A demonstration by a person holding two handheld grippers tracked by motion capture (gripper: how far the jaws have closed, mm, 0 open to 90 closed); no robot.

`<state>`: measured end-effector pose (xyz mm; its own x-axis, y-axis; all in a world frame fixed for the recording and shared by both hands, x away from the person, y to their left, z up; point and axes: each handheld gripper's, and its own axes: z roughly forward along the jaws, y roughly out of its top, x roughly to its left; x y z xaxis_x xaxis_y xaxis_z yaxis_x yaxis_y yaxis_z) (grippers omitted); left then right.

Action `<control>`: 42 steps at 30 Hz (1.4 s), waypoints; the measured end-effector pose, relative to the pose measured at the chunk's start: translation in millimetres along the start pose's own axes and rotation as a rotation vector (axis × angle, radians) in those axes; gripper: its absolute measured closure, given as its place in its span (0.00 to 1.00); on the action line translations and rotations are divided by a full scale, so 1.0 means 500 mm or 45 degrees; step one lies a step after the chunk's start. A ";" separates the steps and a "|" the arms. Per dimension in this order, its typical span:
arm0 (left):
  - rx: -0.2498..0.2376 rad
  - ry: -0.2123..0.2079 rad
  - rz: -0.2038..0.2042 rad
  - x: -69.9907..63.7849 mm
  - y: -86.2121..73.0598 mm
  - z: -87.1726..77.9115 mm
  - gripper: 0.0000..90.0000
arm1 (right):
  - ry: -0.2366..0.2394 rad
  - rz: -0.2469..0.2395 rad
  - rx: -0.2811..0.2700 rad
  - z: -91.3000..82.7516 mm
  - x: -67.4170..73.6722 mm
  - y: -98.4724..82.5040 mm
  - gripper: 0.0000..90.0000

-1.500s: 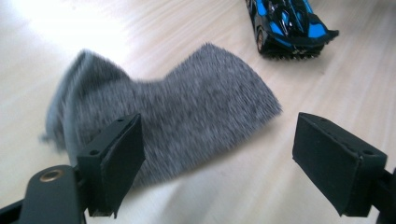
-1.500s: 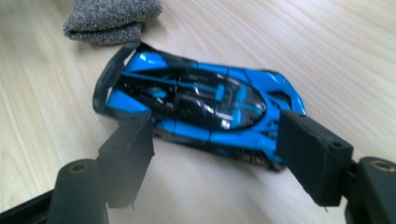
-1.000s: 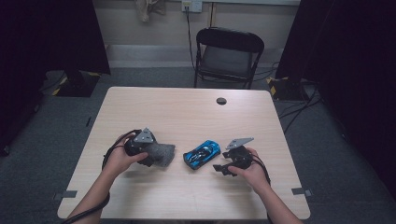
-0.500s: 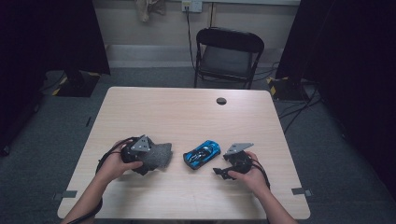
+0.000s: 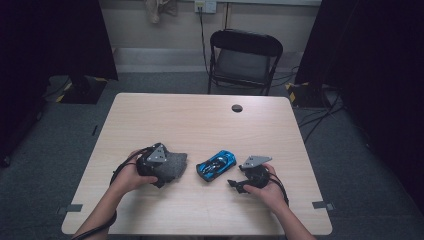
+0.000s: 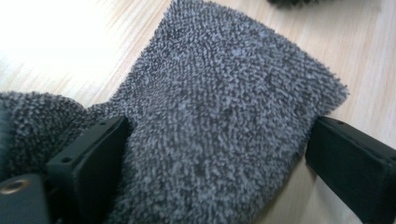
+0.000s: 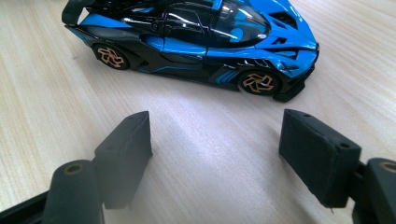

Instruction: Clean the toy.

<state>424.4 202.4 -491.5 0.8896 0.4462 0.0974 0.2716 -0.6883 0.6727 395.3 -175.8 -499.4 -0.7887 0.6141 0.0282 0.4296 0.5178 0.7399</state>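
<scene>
Left gripper (image 5: 172, 167): low at the table, jaws spread wide.
Right gripper (image 5: 235, 186): low, jaws apart, nothing between.

Cloth (image 6: 224, 121): grey, rough looped terry. Toy car (image 7: 196, 42): glossy blue-black body, coppery wheels. Table (image 5: 200, 125): pale, smooth wood grain, matt.

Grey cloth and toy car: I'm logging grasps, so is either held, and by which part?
Left gripper straddles the grey cloth; whether it grips cannot be told. Right gripper is open, short of the toy car.
</scene>
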 end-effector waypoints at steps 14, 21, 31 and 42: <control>0.017 0.103 -0.202 0.011 0.046 -0.012 0.68 | -0.015 -0.011 -0.007 0.001 0.004 -0.002 0.28; -0.043 0.098 -0.258 0.024 0.121 0.003 0.71 | -0.028 0.007 0.022 0.001 0.002 0.018 0.23; 0.037 0.083 -0.231 0.022 0.192 0.071 0.70 | -0.035 0.052 -0.025 0.011 0.013 0.069 0.17; 0.052 0.080 -0.222 0.006 0.227 0.121 0.68 | -0.019 -0.002 -0.017 0.035 0.032 0.091 0.17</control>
<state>480.0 90.9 -459.0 0.8035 0.5946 0.0284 0.4354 -0.6195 0.6532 410.2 -131.9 -476.9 -0.7829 0.6220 0.0170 0.4221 0.5108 0.7489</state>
